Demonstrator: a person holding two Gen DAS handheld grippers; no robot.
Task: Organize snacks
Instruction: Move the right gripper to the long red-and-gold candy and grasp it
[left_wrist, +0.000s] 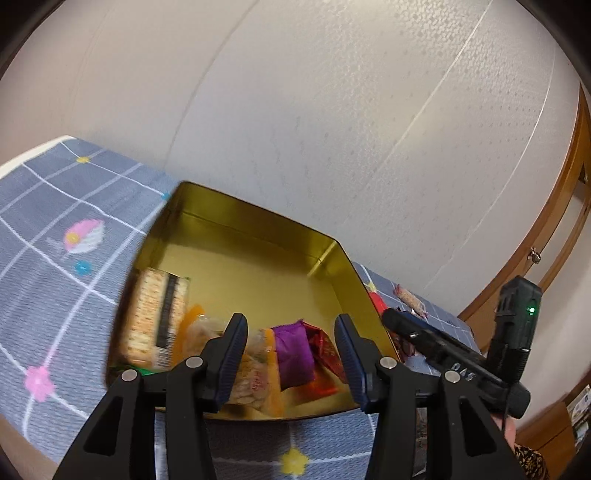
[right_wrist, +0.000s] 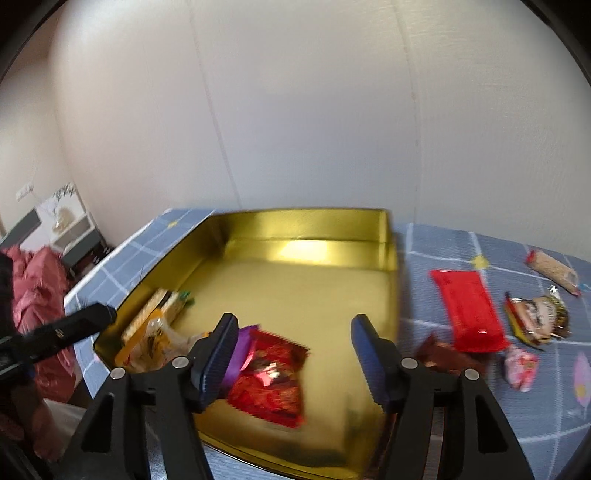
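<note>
A gold tin (right_wrist: 306, 280) sits open on a bed covered in a blue-grey checked sheet (right_wrist: 480, 417), pushed close to a white wall (right_wrist: 295, 110), as a person sorts snacks with a hand-held gripper in each hand.

The left gripper (left_wrist: 291, 354) hangs over the near edge of the tin with its jaws spread and nothing between the pads. Below it, along the tin's near side, lie a cracker pack (left_wrist: 155, 314), a clear bag of pale snacks with orange edges (left_wrist: 251, 373), a purple packet (left_wrist: 293, 354) and a red packet (left_wrist: 327, 350).

The right gripper (right_wrist: 295, 354) hovers above the same tin, its jaws also spread and empty. The red packet (right_wrist: 269, 384) lies flat on the gold floor just beneath it, next to the purple packet (right_wrist: 240, 350); no pad touches either.

More snacks wait on the sheet to the right of the tin: a long red bar (right_wrist: 469, 306), a brown wrapper (right_wrist: 443, 354) just beside the tin's corner, a small pink-and-white packet (right_wrist: 519, 367), a crumpled multicoloured wrapper (right_wrist: 539, 317) and a slim roll of biscuits (right_wrist: 554, 273) farther back.

In the left wrist view, the right gripper's black body shows at the tin's right side.
</note>
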